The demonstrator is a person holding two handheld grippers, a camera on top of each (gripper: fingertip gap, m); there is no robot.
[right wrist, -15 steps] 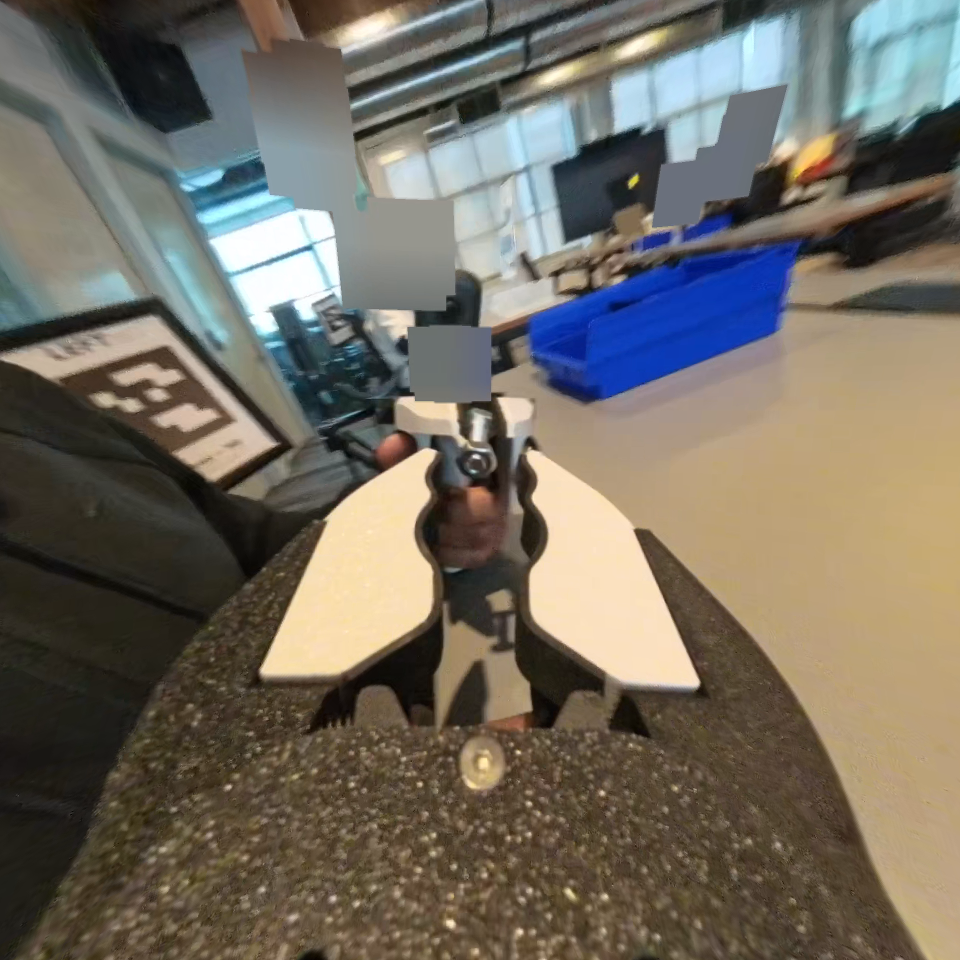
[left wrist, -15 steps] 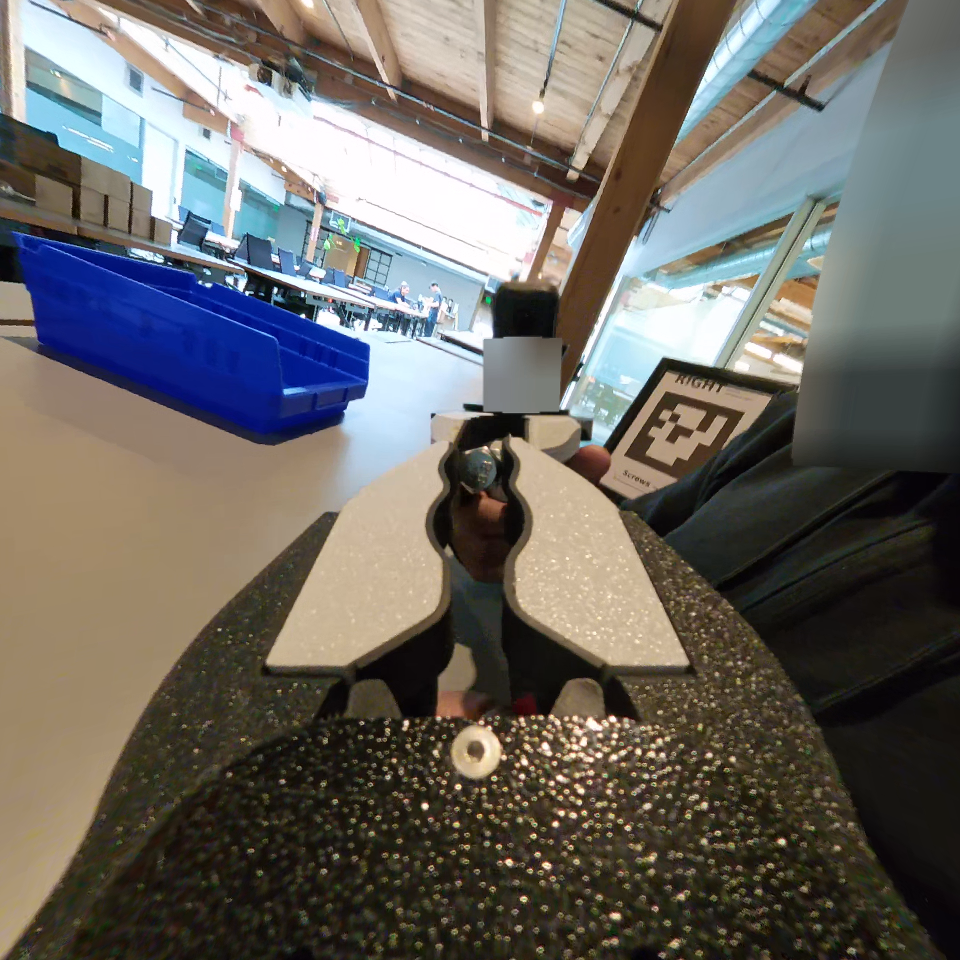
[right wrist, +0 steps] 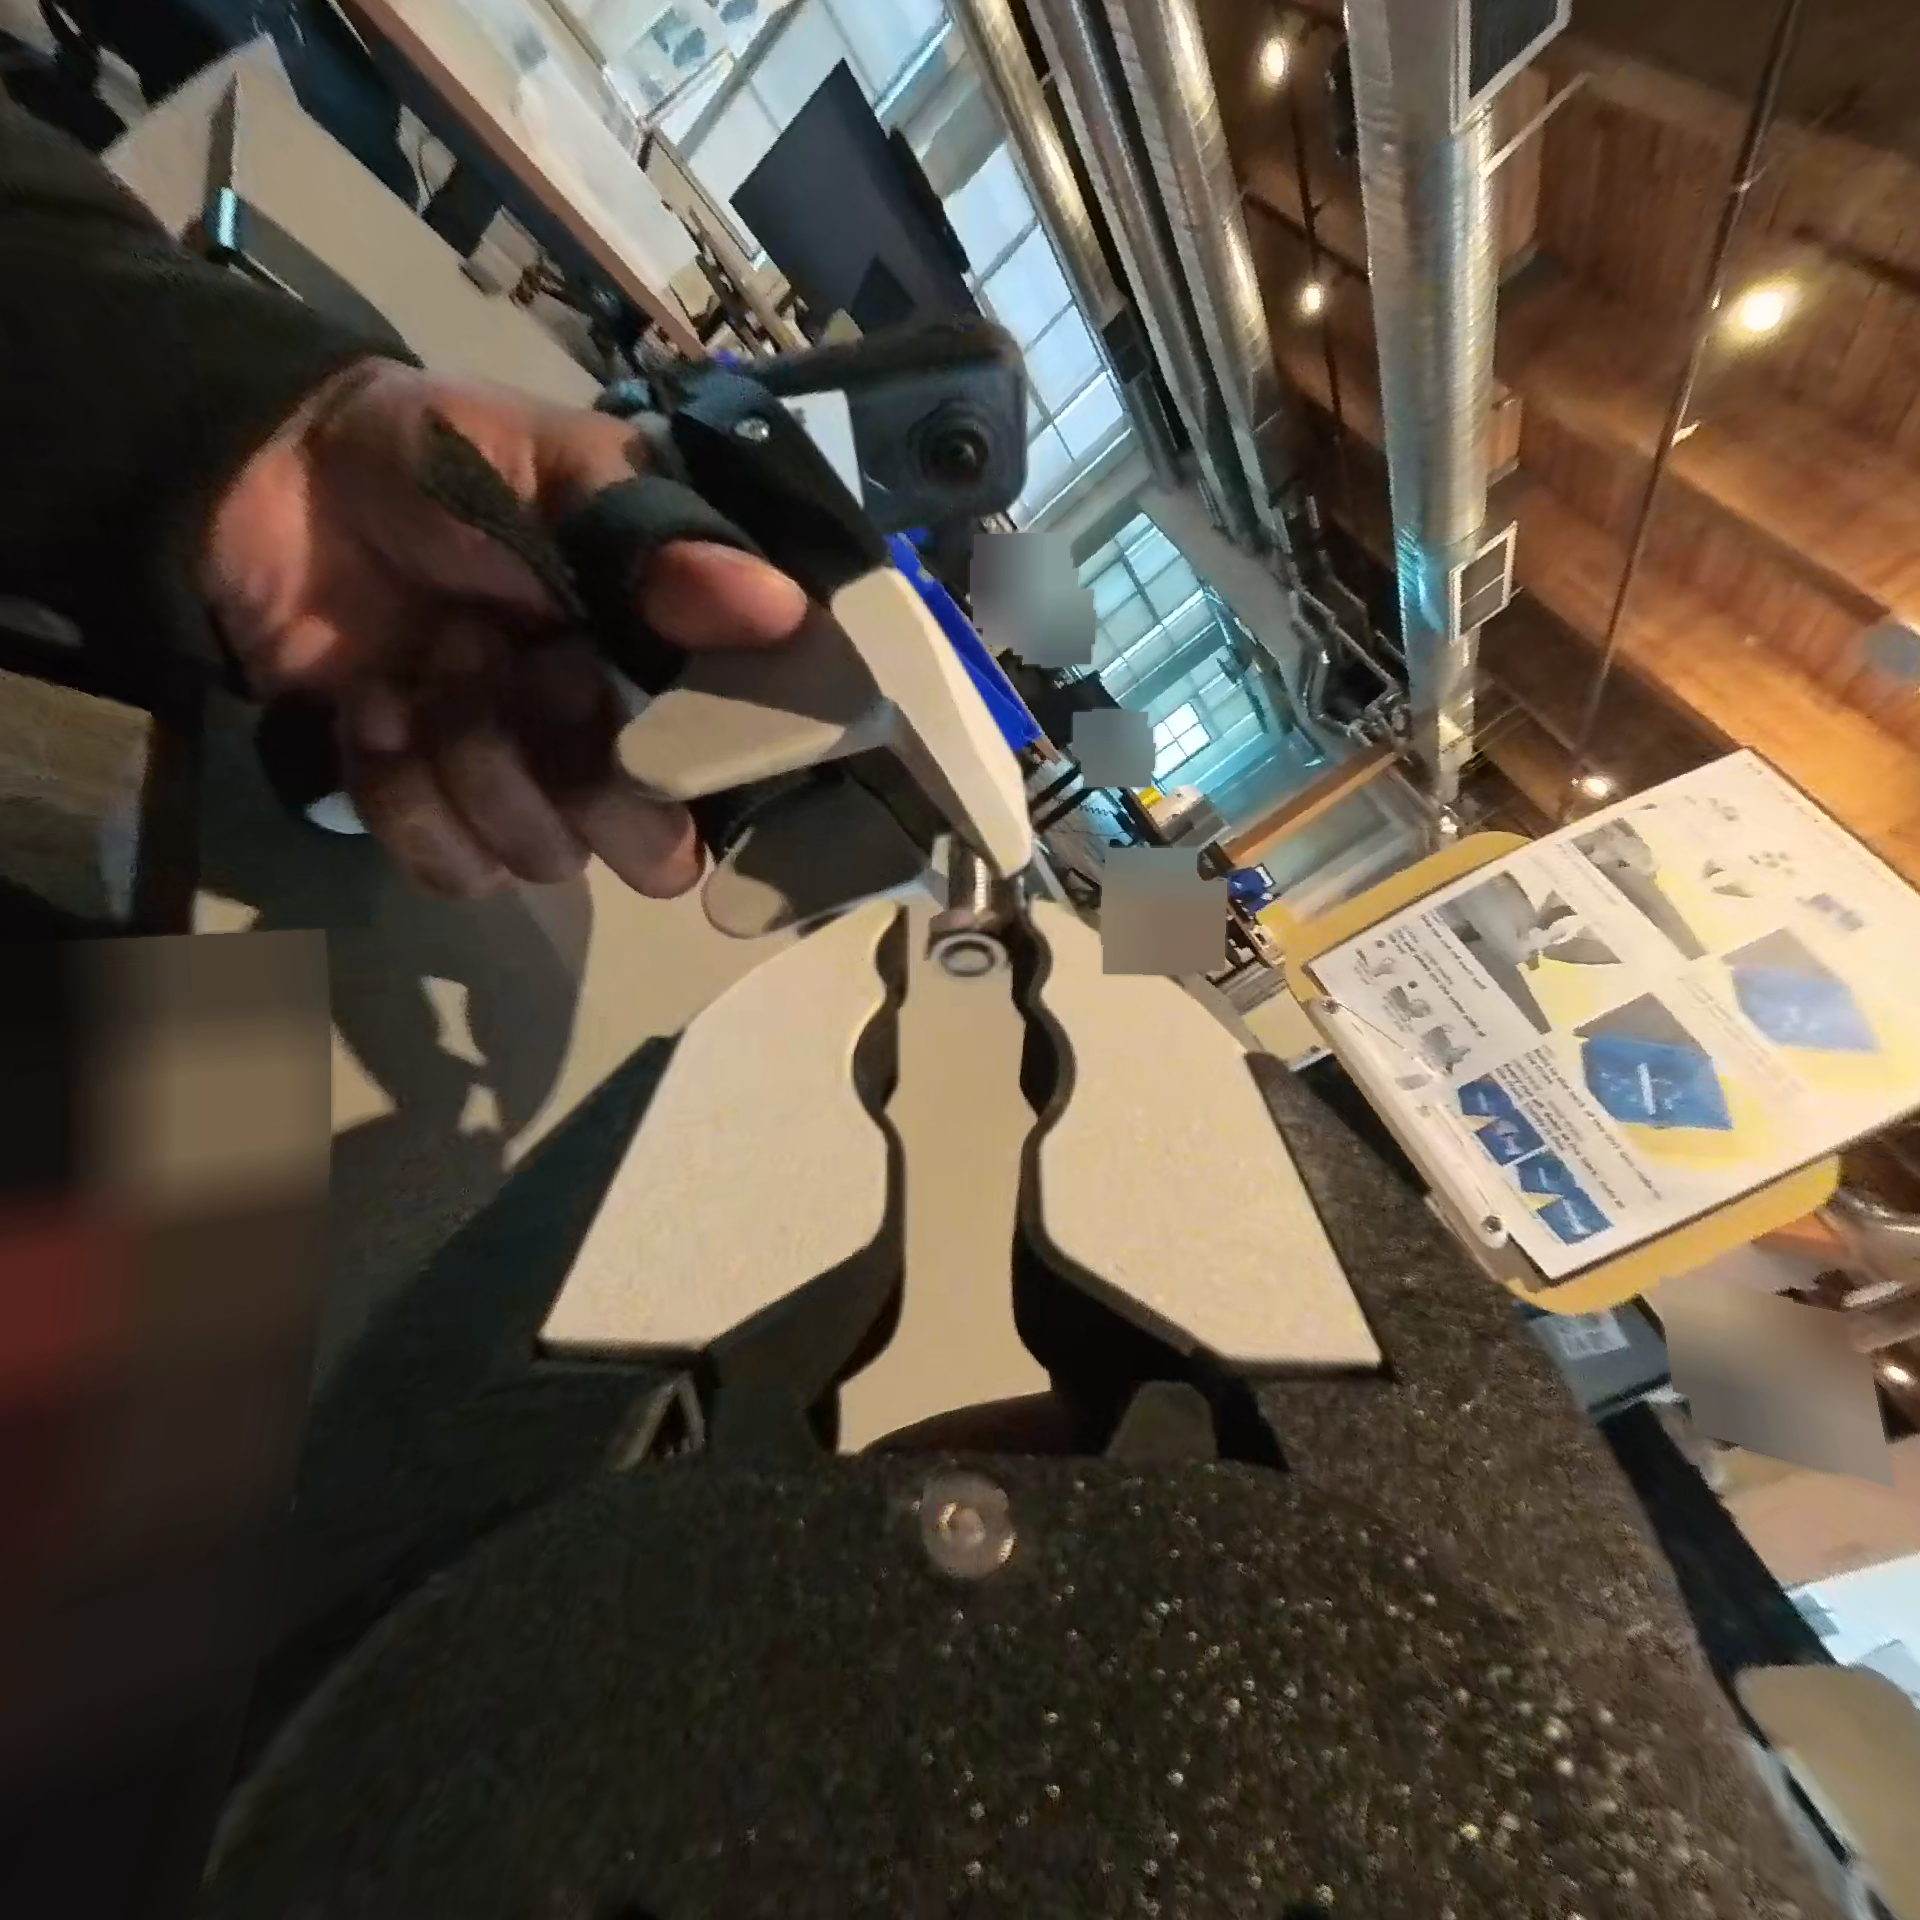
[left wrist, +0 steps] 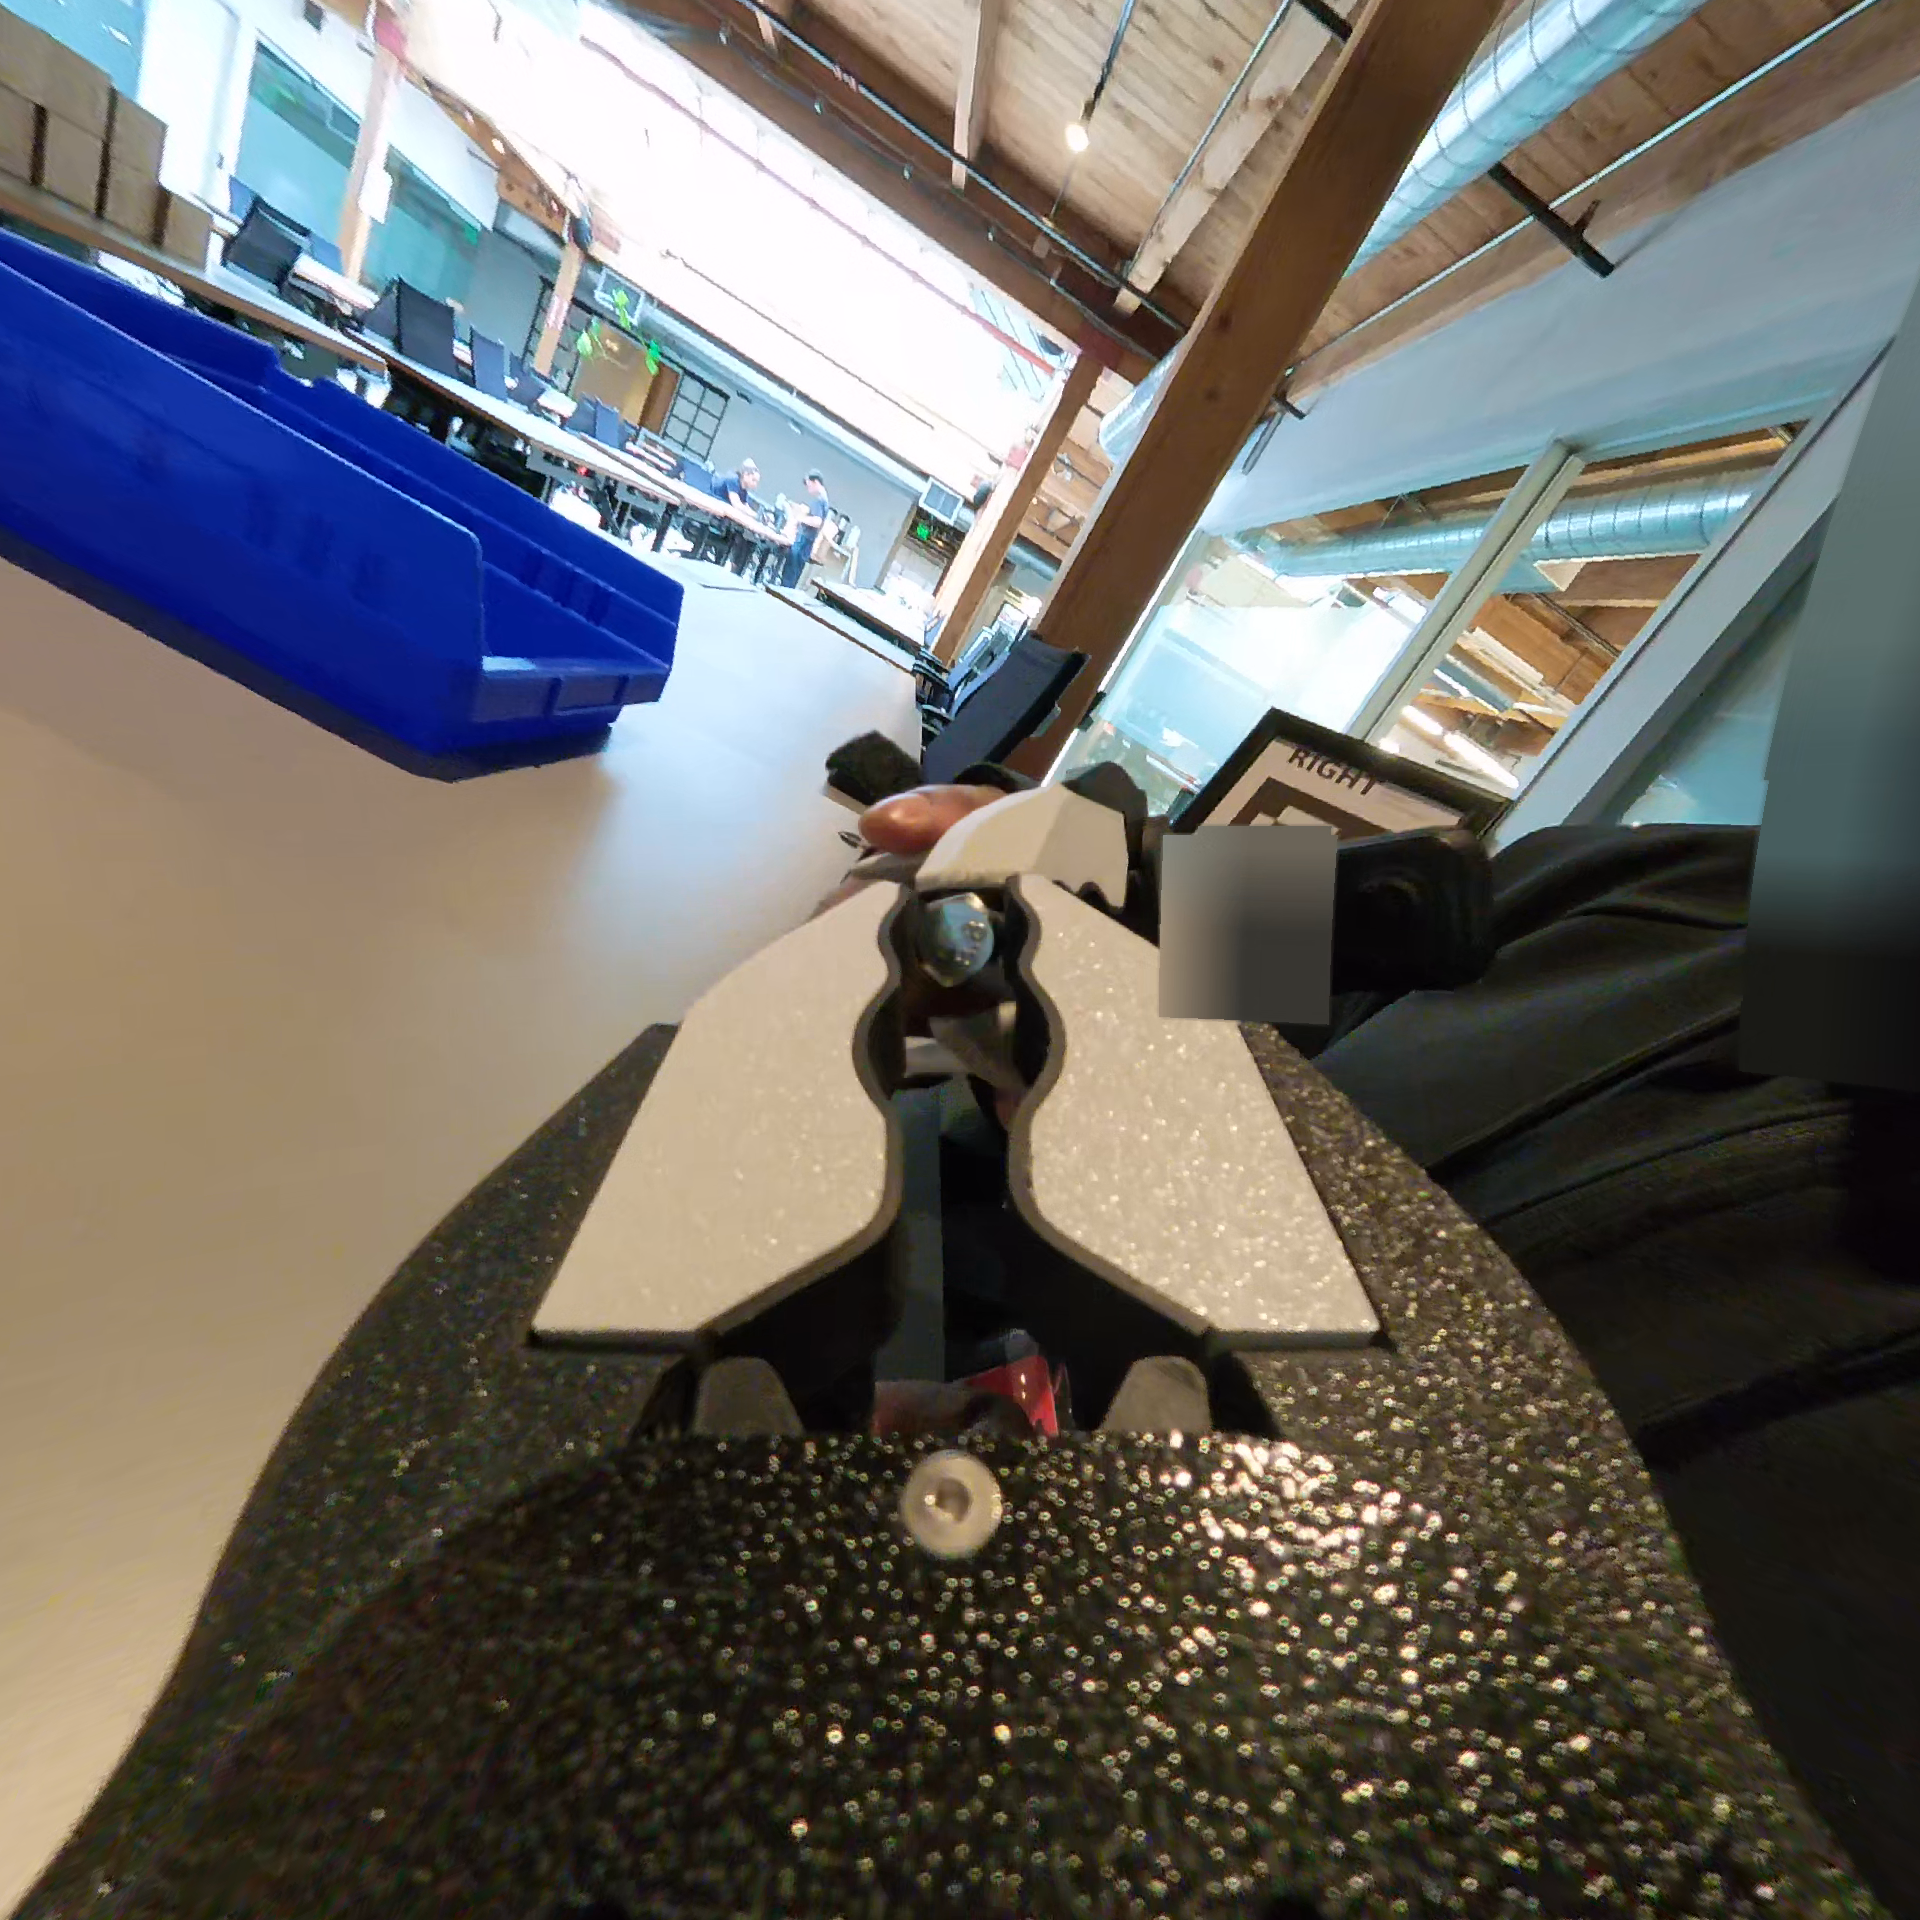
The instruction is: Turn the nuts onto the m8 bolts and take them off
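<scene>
The left tongs pinch the hexagonal head of a silver steel bolt at their tips, above the pale desk. The right tongs clamp a silver steel nut on the bolt's threaded end. A blue plastic bin sits at 10 o'clock in the left wrist view.

Two grippers meeting at a bolt
The right gripper pinches the nut; the left gripper grips the bolt beyond it.
</scene>
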